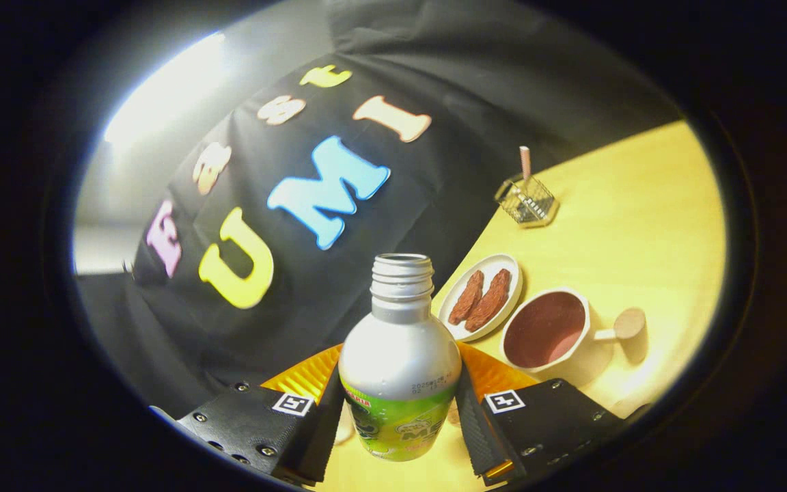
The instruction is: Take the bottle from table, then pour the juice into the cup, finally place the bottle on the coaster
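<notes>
The gripper has its two fingers pressed against either side of the bottle, clamping its lower body between them. The bottle has a silvery upper part, a green printed label lower down and a threaded neck with no cap on it, the open mouth pointing away from the fingers. The whole view is tilted, so the counter slopes up to the right and the bottle leans with the fingers.

Just beyond the right finger, near the bottle's shoulder, stands a white cup with a reddish-brown inside and a stubby handle ending in a round knob on its right side. Touching or almost touching the cup's left rim is a small white oval plate holding two brown pieces of food laid side by side; this plate lies just right of the bottle's neck.

Farther off on the yellow counter, well apart from the cup, sits a small wire basket with a pink stick standing up out of it. Between the cup and the basket the counter is bare.
</notes>
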`<state>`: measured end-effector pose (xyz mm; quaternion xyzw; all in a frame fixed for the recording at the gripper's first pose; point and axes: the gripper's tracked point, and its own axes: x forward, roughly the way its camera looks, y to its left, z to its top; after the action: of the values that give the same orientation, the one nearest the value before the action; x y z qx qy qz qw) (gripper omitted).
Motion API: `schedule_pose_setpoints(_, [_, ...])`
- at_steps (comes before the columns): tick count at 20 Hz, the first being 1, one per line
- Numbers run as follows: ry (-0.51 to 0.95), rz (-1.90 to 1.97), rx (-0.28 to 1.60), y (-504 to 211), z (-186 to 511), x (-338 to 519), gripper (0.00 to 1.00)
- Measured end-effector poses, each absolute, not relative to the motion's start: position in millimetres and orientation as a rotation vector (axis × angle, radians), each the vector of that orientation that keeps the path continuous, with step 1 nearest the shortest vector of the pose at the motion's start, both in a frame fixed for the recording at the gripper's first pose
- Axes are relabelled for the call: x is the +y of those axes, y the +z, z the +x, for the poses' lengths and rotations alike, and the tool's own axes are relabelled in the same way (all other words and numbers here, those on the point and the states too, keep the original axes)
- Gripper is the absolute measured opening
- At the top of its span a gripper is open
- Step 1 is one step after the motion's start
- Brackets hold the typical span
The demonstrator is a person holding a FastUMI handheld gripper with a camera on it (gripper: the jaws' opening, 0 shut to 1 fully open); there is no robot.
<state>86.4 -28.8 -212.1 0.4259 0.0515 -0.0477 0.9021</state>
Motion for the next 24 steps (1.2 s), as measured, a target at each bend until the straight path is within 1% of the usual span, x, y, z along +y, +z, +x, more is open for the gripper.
schedule_pose_setpoints(3, [-0.111,0.641,0.108,-196,90,-21,0.76])
schedule_pose_setpoints(6, [-0.156,0.374,0.118,-182,94,-26,0.76])
schedule_pose_setpoints(9, [-0.168,0.212,0.102,-170,97,-24,0.76])
schedule_pose_setpoints(14, [-0.137,0.178,0.048,-170,107,-17,0.76])
schedule_pose_setpoints(24, [-0.085,0.061,0.107,-210,147,-4,0.76])
